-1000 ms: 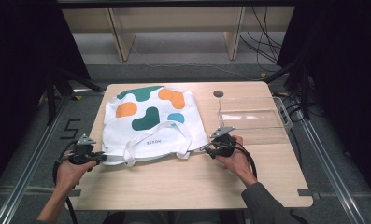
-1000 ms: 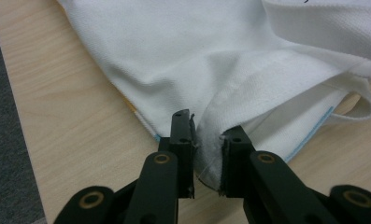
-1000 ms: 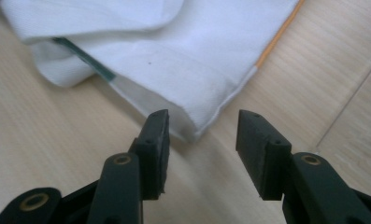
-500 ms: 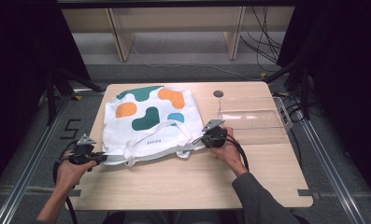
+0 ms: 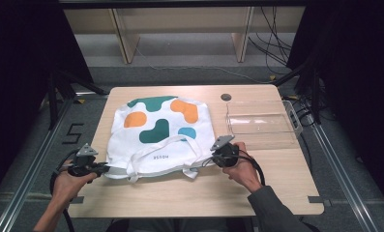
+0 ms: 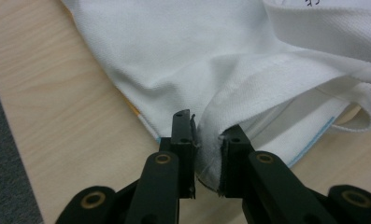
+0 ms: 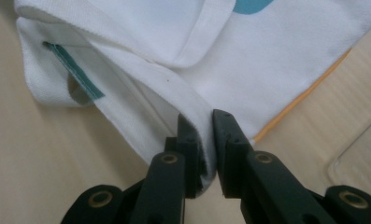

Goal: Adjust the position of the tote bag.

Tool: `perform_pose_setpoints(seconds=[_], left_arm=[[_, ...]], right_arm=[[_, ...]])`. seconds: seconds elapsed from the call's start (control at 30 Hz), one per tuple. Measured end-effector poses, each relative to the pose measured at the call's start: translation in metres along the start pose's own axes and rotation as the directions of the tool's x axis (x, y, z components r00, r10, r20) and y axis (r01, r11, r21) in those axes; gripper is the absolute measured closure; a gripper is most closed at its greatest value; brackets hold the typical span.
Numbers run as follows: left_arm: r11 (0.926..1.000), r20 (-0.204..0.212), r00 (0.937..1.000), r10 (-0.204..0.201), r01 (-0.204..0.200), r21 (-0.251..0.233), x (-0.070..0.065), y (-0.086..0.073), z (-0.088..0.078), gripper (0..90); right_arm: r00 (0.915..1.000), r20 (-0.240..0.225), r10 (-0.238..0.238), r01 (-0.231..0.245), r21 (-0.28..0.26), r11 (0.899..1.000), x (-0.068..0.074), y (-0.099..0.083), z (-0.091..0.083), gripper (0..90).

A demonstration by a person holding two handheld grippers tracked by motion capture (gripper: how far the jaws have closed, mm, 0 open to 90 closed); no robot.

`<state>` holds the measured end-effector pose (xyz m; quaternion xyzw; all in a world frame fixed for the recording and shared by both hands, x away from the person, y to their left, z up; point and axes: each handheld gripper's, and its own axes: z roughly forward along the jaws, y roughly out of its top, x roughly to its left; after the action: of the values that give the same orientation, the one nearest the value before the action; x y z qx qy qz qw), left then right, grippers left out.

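A white tote bag (image 5: pixel 160 130) with green, orange and blue shapes lies flat on the wooden table (image 5: pixel 180 203), its handles and open end toward the person. My left gripper (image 5: pixel 105 168) is shut on the bag's near left corner; in the left gripper view the folded hem (image 6: pixel 206 154) is pinched between the jaws (image 6: pixel 206 140). My right gripper (image 5: pixel 214 157) has just been closing its jaws, and they now press on the hem at the bag's near right corner (image 7: pixel 204 126). A handle loop (image 7: pixel 61 88) lies beside that corner.
A clear plastic tray (image 5: pixel 259 123) stands at the right of the table, just beyond the right hand. A dark round grommet (image 5: pixel 226 96) sits in the tabletop behind it. Bare wood lies between the bag and the table's front edge.
The right gripper moved in to the bag's right corner, closed on the hem and drew back slightly toward the person. The left gripper kept its grip and stayed put.
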<state>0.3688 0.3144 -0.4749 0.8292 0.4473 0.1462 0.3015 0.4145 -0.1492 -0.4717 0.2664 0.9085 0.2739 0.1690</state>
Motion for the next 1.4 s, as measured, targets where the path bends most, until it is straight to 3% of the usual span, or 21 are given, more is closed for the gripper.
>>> perform_pose_setpoints(seconds=[0.07,0.1,0.33,0.43,0.5,0.53,0.57,0.63,0.7,0.8,0.83,0.93,1.0,1.07,1.1,1.13,1.17,1.2,1.23,1.3,1.4], left_arm=[[0.9999,0.016,0.9998,0.012,-0.013,0.005,-0.007,-0.003,-0.002,79.4],[0.9997,0.026,0.9995,0.020,-0.021,0.010,-0.010,-0.004,-0.004,79.4],[0.9969,0.034,0.9967,0.073,-0.074,0.025,-0.028,-0.009,-0.010,78.5],[0.9983,0.013,0.9985,0.053,-0.053,0.022,-0.030,-0.011,-0.005,75.1],[0.9945,0.017,0.9965,0.082,-0.083,0.064,-0.029,-0.010,-0.004,70.4],[0.9981,0.020,0.9988,0.044,-0.045,0.042,-0.032,-0.011,0.000,67.9],[0.9962,0.008,0.9977,0.068,-0.068,0.054,-0.032,-0.010,0.000,63.5],[0.9919,0.013,0.9952,0.097,-0.097,0.081,-0.031,-0.008,0.001,62.2],[0.9931,0.018,0.9965,0.082,-0.083,0.082,-0.032,-0.007,0.005,60.1],[0.9908,-0.001,0.9968,0.080,-0.080,0.109,-0.029,-0.006,0.005,56.7],[0.9956,-0.025,0.9988,0.041,-0.039,0.085,-0.030,-0.007,0.008,56.7],[0.9902,-0.044,0.9978,0.050,-0.044,0.133,-0.026,-0.006,0.009,53.7],[0.9921,-0.052,0.9983,0.024,-0.017,0.124,-0.027,-0.005,0.011,53.4],[0.9902,-0.052,0.9984,0.025,-0.017,0.139,-0.026,-0.004,0.013,52.6],[0.9899,-0.055,0.9982,0.024,-0.016,0.141,-0.026,-0.003,0.015,51.5],[0.9908,-0.064,0.9978,0.017,-0.009,0.135,-0.027,-0.003,0.017,51.1],[0.9889,-0.057,0.9978,0.035,-0.026,0.146,-0.026,-0.001,0.017,51.2],[0.9912,-0.065,0.9977,0.018,-0.009,0.132,-0.029,-0.001,0.019,53.8],[0.9875,-0.062,0.9963,0.059,-0.049,0.150,-0.028,0.000,0.018,58.9],[0.9902,-0.036,0.9979,0.054,-0.049,0.131,-0.025,0.000,0.018,72.0],[0.9886,-0.015,0.9971,0.074,-0.072,0.133,-0.022,0.000,0.012,80.3]], right_arm=[[0.9985,-0.013,-0.052,0.052,-0.012,0.999,0.001,-0.008,-0.007,82.2],[0.9997,-0.019,0.012,-0.012,0.003,1.000,0.008,-0.013,-0.012,82.2],[0.9986,-0.046,0.027,-0.026,0.016,1.000,0.025,-0.030,-0.030,81.7],[0.9984,-0.048,0.029,-0.028,0.021,0.999,0.025,-0.032,-0.029,79.9],[0.9979,-0.048,0.043,-0.042,0.018,0.999,0.025,-0.032,-0.026,77.1],[0.9973,-0.052,0.052,-0.051,0.020,0.998,0.026,-0.033,-0.025,75.8],[0.9965,-0.068,0.049,-0.046,0.044,0.998,0.025,-0.033,-0.023,73.1],[0.9974,-0.059,0.041,-0.039,0.030,0.999,0.025,-0.033,-0.022,71.5],[0.9973,-0.049,0.055,-0.054,0.022,0.998,0.025,-0.032,-0.020,68.3],[0.9987,-0.045,0.023,-0.022,0.027,0.999,0.024,-0.027,-0.014,68.3],[0.9987,-0.045,0.023,-0.022,0.027,0.999,0.024,-0.027,-0.014,68.3],[0.9988,-0.046,-0.013,0.015,0.043,0.999,0.022,-0.023,-0.008,68.2],[0.9996,-0.027,0.011,-0.010,0.029,1.000,0.023,-0.023,-0.007,68.2],[0.9995,-0.026,0.016,-0.015,0.047,0.999,0.021,-0.021,-0.008,68.3],[0.9998,-0.012,0.015,-0.015,0.026,1.000,0.021,-0.021,-0.005,68.3],[0.9991,-0.030,0.028,-0.027,0.043,0.999,0.021,-0.020,-0.005,68.2],[0.9993,-0.032,0.020,-0.018,0.050,0.999,0.021,-0.020,-0.005,68.3],[0.9996,-0.022,0.018,-0.017,0.037,0.999,0.022,-0.020,-0.004,69.7],[0.9995,-0.030,-0.001,0.002,0.036,0.999,0.021,-0.020,-0.003,72.9],[0.9995,-0.033,-0.005,0.007,0.049,0.999,0.022,-0.021,-0.003,77.2],[0.9984,-0.056,0.006,-0.002,0.073,0.997,0.018,-0.021,-0.008,81.4]])
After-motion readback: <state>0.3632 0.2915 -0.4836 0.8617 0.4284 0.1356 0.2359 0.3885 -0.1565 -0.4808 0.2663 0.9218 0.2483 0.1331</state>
